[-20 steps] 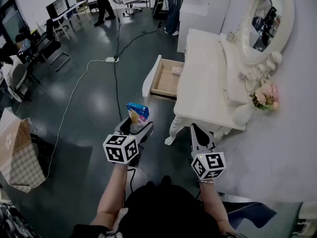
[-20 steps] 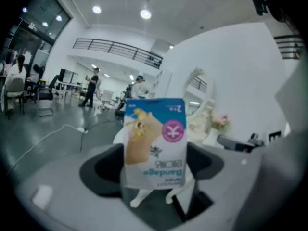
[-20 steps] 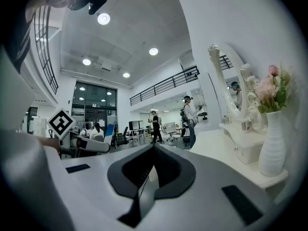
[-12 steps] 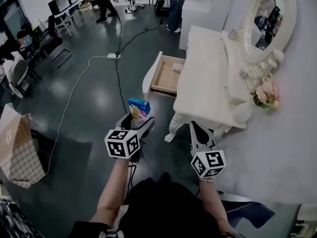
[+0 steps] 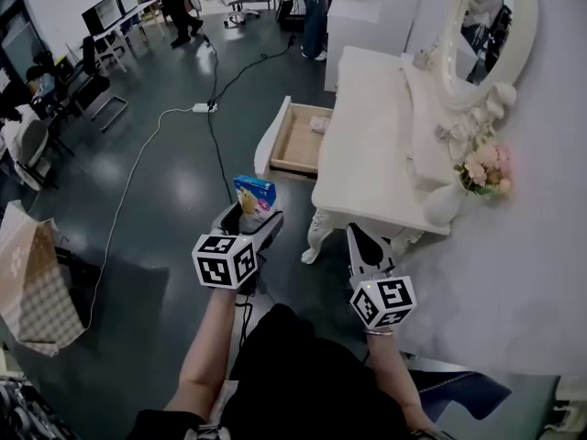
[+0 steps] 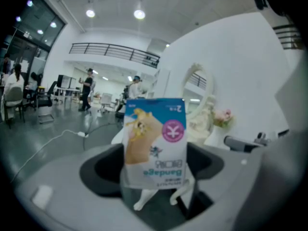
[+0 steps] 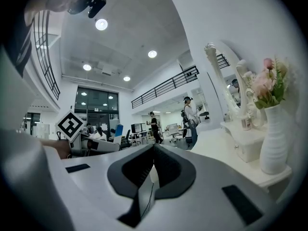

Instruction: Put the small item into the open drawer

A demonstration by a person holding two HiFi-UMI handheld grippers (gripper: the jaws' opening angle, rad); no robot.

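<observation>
The white dressing table [image 5: 371,154] fills the right of the head view: painted, smooth-topped, with carved curving legs and an oval mirror [image 5: 477,26] in a scrolled frame at its back. Under it lies a dark, glossy floor [image 5: 165,181] that throws back the ceiling lights.

The open drawer [image 5: 293,143] juts from the table's near-left side, a shallow box with white walls and a bare pale-wood bottom. Its mouth faces up and its long side runs along the table edge. Something small and pale sits in its far corner; the view is too coarse to say what.

The left gripper [image 5: 248,221], grey plastic with dark pads, is clamped with its jaws spread wide on the small carton [image 5: 254,193]. Its own view shows the pads pressing the carton's two sides. The right gripper [image 5: 356,236] hangs near the table's front leg, jaws pressed together on nothing.

The carton is a stiff, flat-faced cardboard box, blue and white with a pink round mark, standing upright out of the jaws with its long axis vertical and its upper half free.

The coming move likely turns on this: the drawer lies ahead of the carton and slightly to its right, well apart and lower. The left gripper is both the nearer one and the one loaded.
</observation>
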